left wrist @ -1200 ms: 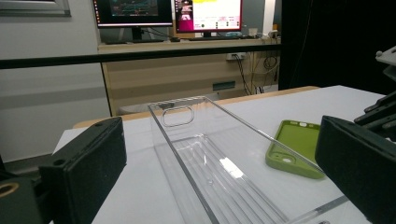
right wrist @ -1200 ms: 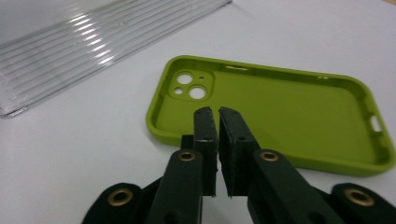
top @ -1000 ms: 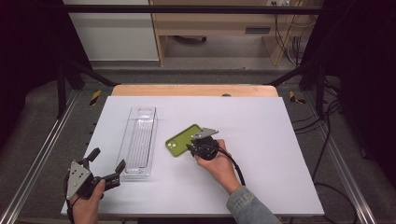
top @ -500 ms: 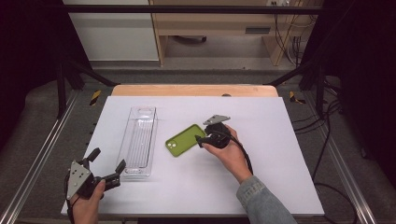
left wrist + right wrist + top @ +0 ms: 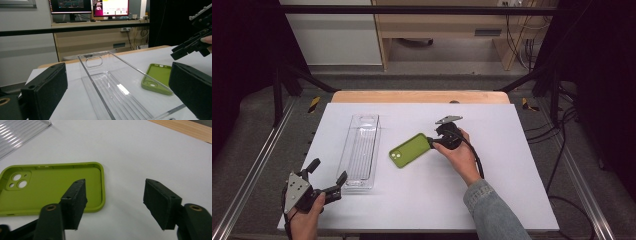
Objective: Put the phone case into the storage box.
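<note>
Left gripper [image 5: 326,181]: near counter [image 5: 512,200] edge, jaws apart, empty, unmoved. Clear tray [image 5: 360,150]: just beyond, lengthwise. Green phone case [image 5: 410,150]: mid-counter, flat, open side up, released since the earlier frames. Right gripper [image 5: 430,142]: at the case's far end, drawn back rightward; jaws have just been opening, nothing between them.

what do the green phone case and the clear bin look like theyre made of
The green phone case looks like soft silicone or rubbery plastic: matte, even colour, rounded moulded rim and camera cut-outs. Which of the two it is cannot be told by sight. The clear bin looks like hard transparent plastic, probably acrylic: glossy, see-through walls, ribbed floor with bright reflections, and a moulded handle slot.
</note>
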